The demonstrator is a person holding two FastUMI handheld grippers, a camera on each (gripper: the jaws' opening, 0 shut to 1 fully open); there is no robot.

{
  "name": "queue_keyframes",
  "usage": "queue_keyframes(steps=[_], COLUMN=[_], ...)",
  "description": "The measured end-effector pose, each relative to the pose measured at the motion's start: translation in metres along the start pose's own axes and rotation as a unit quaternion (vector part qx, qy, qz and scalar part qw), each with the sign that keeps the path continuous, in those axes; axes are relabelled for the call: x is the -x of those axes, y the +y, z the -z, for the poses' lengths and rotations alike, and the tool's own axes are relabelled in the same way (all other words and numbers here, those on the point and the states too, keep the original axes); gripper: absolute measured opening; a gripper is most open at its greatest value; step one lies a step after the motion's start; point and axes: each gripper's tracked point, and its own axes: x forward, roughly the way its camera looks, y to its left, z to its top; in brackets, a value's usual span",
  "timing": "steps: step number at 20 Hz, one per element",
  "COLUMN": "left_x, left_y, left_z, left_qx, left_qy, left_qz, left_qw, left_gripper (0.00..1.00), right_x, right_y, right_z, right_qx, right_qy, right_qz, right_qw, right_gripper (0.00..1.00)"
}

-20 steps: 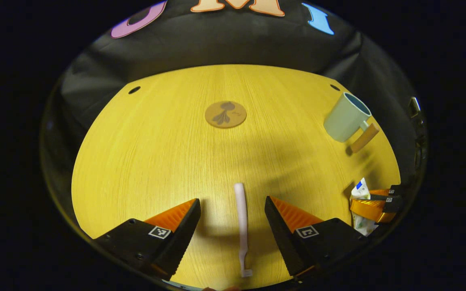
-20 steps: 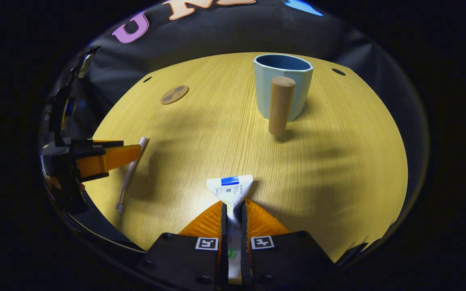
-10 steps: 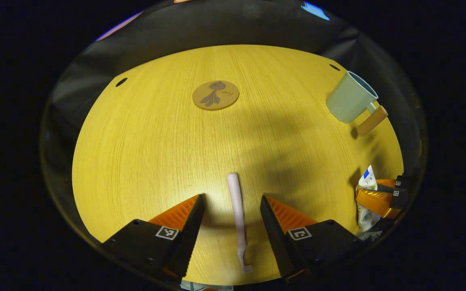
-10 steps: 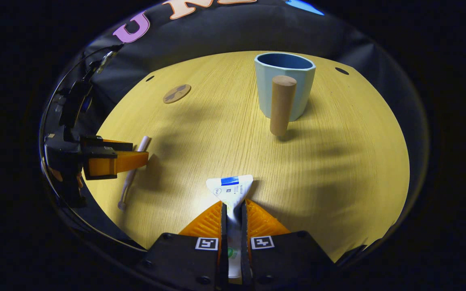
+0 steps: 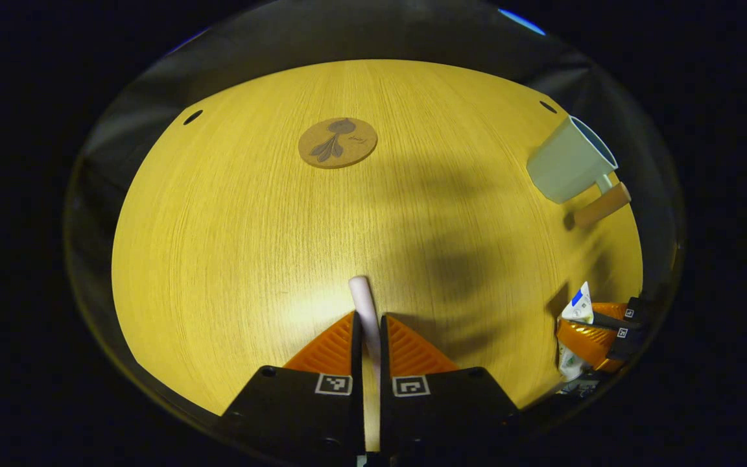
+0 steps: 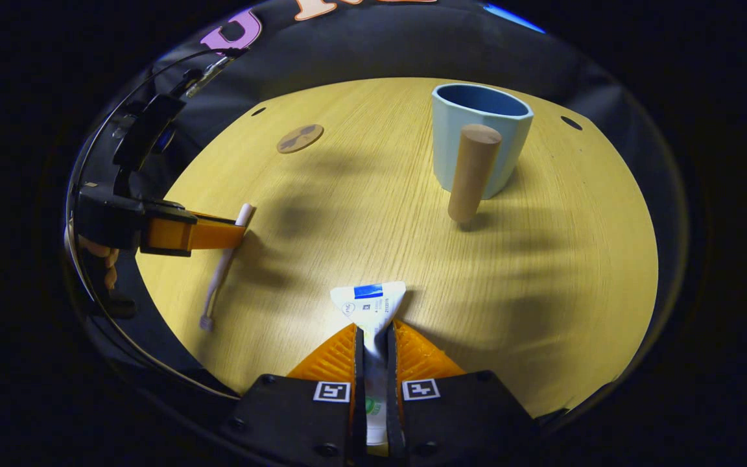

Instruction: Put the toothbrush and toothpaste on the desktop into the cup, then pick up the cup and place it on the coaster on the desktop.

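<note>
Standing cup (image 6: 481,133) hollow (toothbrush (image 5: 364,305), toothpaste (image 6: 369,302) each tool-clamped)

Probably recording booth: cloth-walled wooden desktop (image 5: 231,233)

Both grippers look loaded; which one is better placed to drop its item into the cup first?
Right, probably. The right gripper is shut on the toothpaste and faces the cup almost straight ahead. The left gripper, shut on the toothbrush, sees that cup far off to its side.
</note>
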Motion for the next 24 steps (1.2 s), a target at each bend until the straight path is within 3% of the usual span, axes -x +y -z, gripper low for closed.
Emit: queue_keyframes(steps=[3,8,17,18,24], left_x=[0.001,0.005,0.036,0.039,0.057], left_y=[-0.001,-0.005,-0.024,-0.028,-0.031], left_z=[0.003,0.003,-0.014,-0.016,-0.019], left_qx=[0.004,-0.005,-0.015,-0.013,-0.014], left_qy=[-0.006,-0.04,-0.104,-0.109,-0.132], left_qz=[0.016,0.033,0.083,0.089,0.093], left_qw=[1.0,0.999,0.991,0.99,0.987], left_gripper=[0.0,0.0,0.0,0.0,0.0], right_x=[-0.003,0.001,0.04,0.042,0.067], right_y=[0.001,0.004,-0.002,-0.004,0.001], right_z=[-0.002,-0.004,-0.073,-0.083,-0.119], right_qx=[0.002,-0.019,-0.069,-0.073,-0.066], right_qy=[-0.001,-0.012,-0.141,-0.158,-0.201], right_qz=[0.001,-0.001,-0.021,-0.021,-0.041], right_qw=[1.0,1.0,0.987,0.984,0.976], right_gripper=[0.15,0.14,0.15,0.02,0.06])
